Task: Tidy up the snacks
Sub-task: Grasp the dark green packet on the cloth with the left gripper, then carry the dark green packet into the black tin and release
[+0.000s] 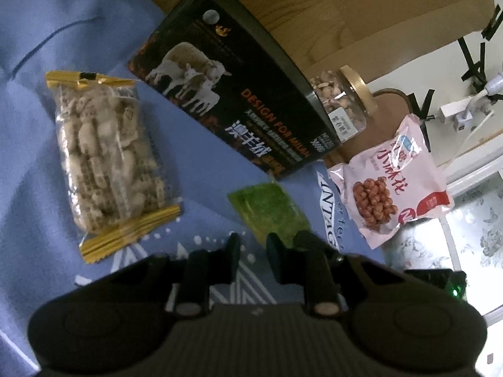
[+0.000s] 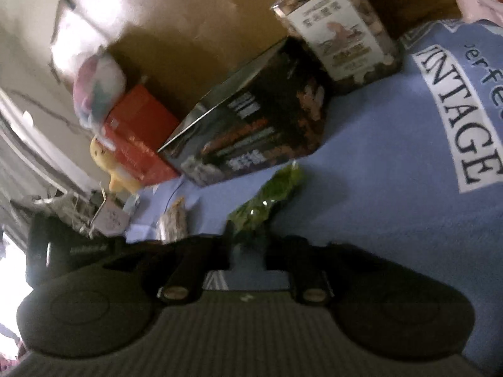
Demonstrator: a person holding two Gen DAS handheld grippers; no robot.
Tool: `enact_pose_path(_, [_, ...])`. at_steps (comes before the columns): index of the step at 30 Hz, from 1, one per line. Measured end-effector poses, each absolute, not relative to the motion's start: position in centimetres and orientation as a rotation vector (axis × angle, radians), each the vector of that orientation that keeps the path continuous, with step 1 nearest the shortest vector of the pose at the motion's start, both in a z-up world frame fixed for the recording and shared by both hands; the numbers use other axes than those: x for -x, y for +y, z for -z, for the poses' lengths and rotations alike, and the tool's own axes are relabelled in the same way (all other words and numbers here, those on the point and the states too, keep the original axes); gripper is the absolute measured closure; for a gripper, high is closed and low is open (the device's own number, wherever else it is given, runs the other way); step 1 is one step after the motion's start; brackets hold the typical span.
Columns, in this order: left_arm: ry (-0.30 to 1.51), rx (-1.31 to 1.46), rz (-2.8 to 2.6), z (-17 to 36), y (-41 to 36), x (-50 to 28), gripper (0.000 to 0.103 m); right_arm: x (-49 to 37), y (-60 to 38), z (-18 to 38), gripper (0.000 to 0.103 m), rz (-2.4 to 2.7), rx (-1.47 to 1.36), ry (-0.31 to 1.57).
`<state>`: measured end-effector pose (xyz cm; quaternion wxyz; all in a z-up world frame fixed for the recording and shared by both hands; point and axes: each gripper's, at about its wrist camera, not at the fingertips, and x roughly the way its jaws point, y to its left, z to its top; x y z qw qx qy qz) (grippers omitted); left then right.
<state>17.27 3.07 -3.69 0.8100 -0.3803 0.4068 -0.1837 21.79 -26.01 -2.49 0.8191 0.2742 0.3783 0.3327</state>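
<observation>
The left hand-held gripper (image 1: 252,243) hangs low over the pale blue printed cloth (image 1: 201,169) that covers the tabletop, its two dark fingers drawn together with only a thin slit between them and nothing caught there. Just beyond its right fingertip lies a small flat green translucent snack packet (image 1: 271,210). Out towards the cloth's left side rests a clear wrapper of pale peanuts with gold crimped ends (image 1: 108,160), flat and well apart from the green packet. Further back a long black cardboard box printed with sheep (image 1: 232,84) lies across the cloth's far edge, and a clear plastic jar of mixed nuts with a gold lid (image 1: 344,100) lies tipped just behind its right end. A pink bag of fried twists (image 1: 389,185) sits at the cloth's right edge, hanging over it.

The right hand-held gripper (image 2: 247,245) has its fingers a little apart around the near end of the same green packet (image 2: 270,201); blur hides whether the pads press on it. Beyond stand the black box (image 2: 261,119), a red carton (image 2: 138,138) and the jar (image 2: 333,31).
</observation>
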Motion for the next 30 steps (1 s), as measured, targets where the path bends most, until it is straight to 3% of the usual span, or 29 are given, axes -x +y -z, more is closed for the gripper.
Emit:
enact_pose_path(2, [0.867,0.814,0.394,3.8,3.1,-17.3,0.084,-22.4,-26.2,3.0,0.067,-0.705,-0.651,0.826])
enact_pose_path(4, [0.866,0.818,0.396,3.8,3.1,-17.3,0.084,-23.0,-26.2,3.5,0.089,-0.685,-0.700,0.864])
enact_pose_path(5, [0.867,0.818,0.395,3.8,3.1,-17.2,0.083,-23.4,-26.0,4.0,0.092,-0.679,-0.748,0.896])
enact_pose_path(6, [0.866,0.816,0.393,3.7,3.2,-17.1,0.082,-23.5,-26.2,4.3,0.092,-0.680,-0.797,0.899])
enact_pose_path(10, [0.827,0.827,0.392,2.9,3.8,-16.3,0.059,-22.6,-26.9,4.5,0.093,-0.710,-0.893,0.911])
enact_pose_path(11, [0.814,0.850,0.403,2.7,4.1,-16.2,0.058,-22.4,-27.1,4.5,0.093,-0.727,-0.921,0.915])
enact_pose_path(18, [0.721,0.891,0.447,-0.2,5.6,-14.9,0.056,-21.7,-26.2,2.2,0.099,-0.910,-1.095,0.877])
enact_pose_path(30, [0.558,0.704,0.342,-8.1,10.3,-23.6,0.057,-30.4,-18.7,-7.1,0.099,-0.944,-0.850,0.715])
